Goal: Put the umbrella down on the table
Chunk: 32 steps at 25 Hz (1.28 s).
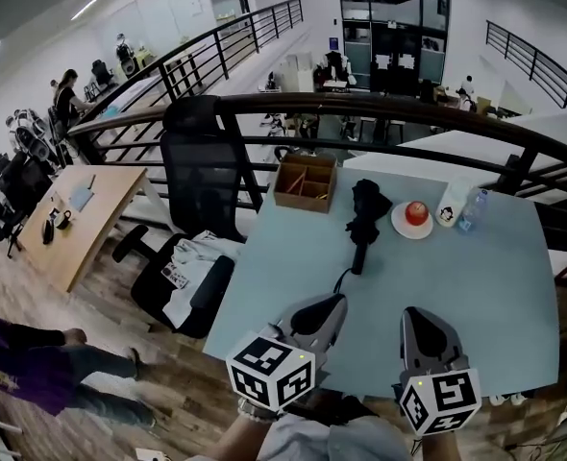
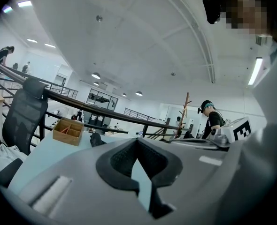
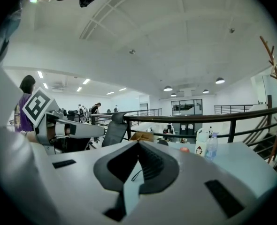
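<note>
A folded black umbrella [image 1: 363,221] lies on the pale blue table [image 1: 476,296], handle towards me, with a thin strap trailing from its near end. In the left gripper view the umbrella [image 2: 97,139] shows far off beyond the jaws. My left gripper [image 1: 330,305] and right gripper [image 1: 420,317] hover side by side over the table's near edge, well short of the umbrella. Both are shut with nothing between their jaws, as the left gripper [image 2: 138,142] and right gripper [image 3: 138,144] show in their own views.
An open cardboard box [image 1: 305,182] stands at the table's far left. Right of the umbrella are a plate [image 1: 399,229] with a red apple [image 1: 416,211], a white bottle [image 1: 451,205] and a water bottle [image 1: 472,209]. A black office chair [image 1: 202,190] stands left; a railing [image 1: 360,109] runs behind.
</note>
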Each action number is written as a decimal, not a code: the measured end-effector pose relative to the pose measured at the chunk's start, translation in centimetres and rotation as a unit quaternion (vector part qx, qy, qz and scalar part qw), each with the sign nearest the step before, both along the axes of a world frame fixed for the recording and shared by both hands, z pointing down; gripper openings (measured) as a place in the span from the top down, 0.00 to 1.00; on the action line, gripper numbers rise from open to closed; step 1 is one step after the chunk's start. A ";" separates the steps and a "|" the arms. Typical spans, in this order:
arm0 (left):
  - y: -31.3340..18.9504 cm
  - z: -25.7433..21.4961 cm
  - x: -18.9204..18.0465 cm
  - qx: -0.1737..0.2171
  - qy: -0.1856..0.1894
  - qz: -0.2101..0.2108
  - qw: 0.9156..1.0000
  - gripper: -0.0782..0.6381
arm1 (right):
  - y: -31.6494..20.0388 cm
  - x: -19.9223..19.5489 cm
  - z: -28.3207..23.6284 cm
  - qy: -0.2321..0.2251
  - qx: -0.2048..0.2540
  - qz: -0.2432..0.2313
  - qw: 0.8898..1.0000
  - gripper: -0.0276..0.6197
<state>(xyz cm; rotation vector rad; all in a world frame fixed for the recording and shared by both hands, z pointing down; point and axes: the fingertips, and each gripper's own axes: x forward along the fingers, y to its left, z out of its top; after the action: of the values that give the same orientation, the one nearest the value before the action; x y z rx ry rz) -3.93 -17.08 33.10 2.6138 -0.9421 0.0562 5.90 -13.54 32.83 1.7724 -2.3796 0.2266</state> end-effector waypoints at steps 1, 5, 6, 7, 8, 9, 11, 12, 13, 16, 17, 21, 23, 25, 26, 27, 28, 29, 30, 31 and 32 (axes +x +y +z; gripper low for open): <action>0.2 0.0 -0.1 0.001 0.001 0.001 1.000 0.88 | 0.1 0.0 -0.1 0.000 0.001 0.002 1.000 0.96; 0.8 0.2 -0.5 0.000 0.003 0.007 1.000 0.88 | 0.6 -0.1 -0.4 0.002 0.007 0.008 1.000 0.96; 1.0 0.2 -0.5 0.001 0.003 0.008 1.000 0.88 | 0.8 -0.2 -0.4 0.002 0.008 0.009 1.000 0.96; 1.1 0.2 -0.5 0.001 0.002 0.010 1.000 0.88 | 0.8 -0.2 -0.5 0.003 0.009 0.010 1.000 0.96; 1.2 0.2 -0.5 0.001 0.002 0.013 1.000 0.88 | 0.9 -0.3 -0.5 0.003 0.009 0.011 1.000 0.96; 1.3 0.2 -0.5 0.001 0.003 0.015 1.000 0.88 | 1.0 -0.3 -0.5 0.003 0.009 0.011 1.000 0.96; 1.3 0.2 -0.4 0.000 0.006 0.018 1.000 0.88 | 1.1 -0.4 -0.3 0.004 0.008 0.012 1.000 0.96; 1.3 0.1 -0.4 0.000 0.006 0.019 1.000 0.88 | 1.2 -0.5 -0.2 0.004 0.007 0.011 1.000 0.96; 1.3 0.1 -0.4 0.001 0.006 0.020 1.000 0.88 | 1.1 -0.5 -0.2 0.004 0.006 0.011 1.000 0.96; 1.2 -0.2 -0.4 0.004 0.008 0.020 1.000 0.88 | 1.1 -0.7 -0.3 0.006 0.008 0.008 1.000 0.96; 1.1 -0.2 -0.3 0.005 0.009 0.021 1.000 0.88 | 1.1 -0.7 -0.3 0.006 0.009 0.007 1.000 0.96; 1.0 -0.3 0.2 0.008 0.011 0.026 1.000 0.88 | 1.0 -0.5 -0.3 0.008 0.012 0.008 1.000 0.96; 0.9 -0.4 0.4 0.008 0.012 0.029 0.999 0.88 | 0.9 -0.3 -0.4 0.008 0.013 0.011 1.000 0.96; 0.9 -0.5 0.7 0.009 0.013 0.033 0.999 0.88 | 0.9 -0.1 -0.5 0.008 0.014 0.013 1.000 0.96; 0.8 -0.5 0.8 0.009 0.013 0.034 0.999 0.88 | 0.8 0.0 -0.6 0.008 0.014 0.013 1.000 0.96; 0.8 -0.5 0.9 0.009 0.013 0.035 0.999 0.88 | 0.7 0.1 -0.6 0.008 0.015 0.014 1.000 0.96; 0.7 -0.5 1.0 0.009 0.013 0.036 0.999 0.88 | 0.7 0.2 -0.6 0.009 0.015 0.015 1.000 0.96; 0.6 -0.5 1.1 0.009 0.013 0.037 0.999 0.88 | 0.6 0.3 -0.6 0.009 0.015 0.015 1.000 0.96; 0.5 -0.5 1.2 0.009 0.014 0.037 0.999 0.88 | 0.4 0.3 -0.6 0.009 0.016 0.014 1.000 0.96; 0.3 -0.5 1.3 0.009 0.014 0.037 0.999 0.88 | 0.3 0.4 -0.6 0.009 0.016 0.014 1.000 0.96; 0.2 -0.5 1.4 0.009 0.015 0.037 0.999 0.88 | 0.2 0.4 -0.6 0.009 0.016 0.014 1.000 0.96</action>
<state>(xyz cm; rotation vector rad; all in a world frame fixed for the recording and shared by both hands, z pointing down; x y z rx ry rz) -2.57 -16.88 32.58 2.6587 -0.8390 0.0284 6.31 -13.32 32.26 1.8148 -2.3610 0.1750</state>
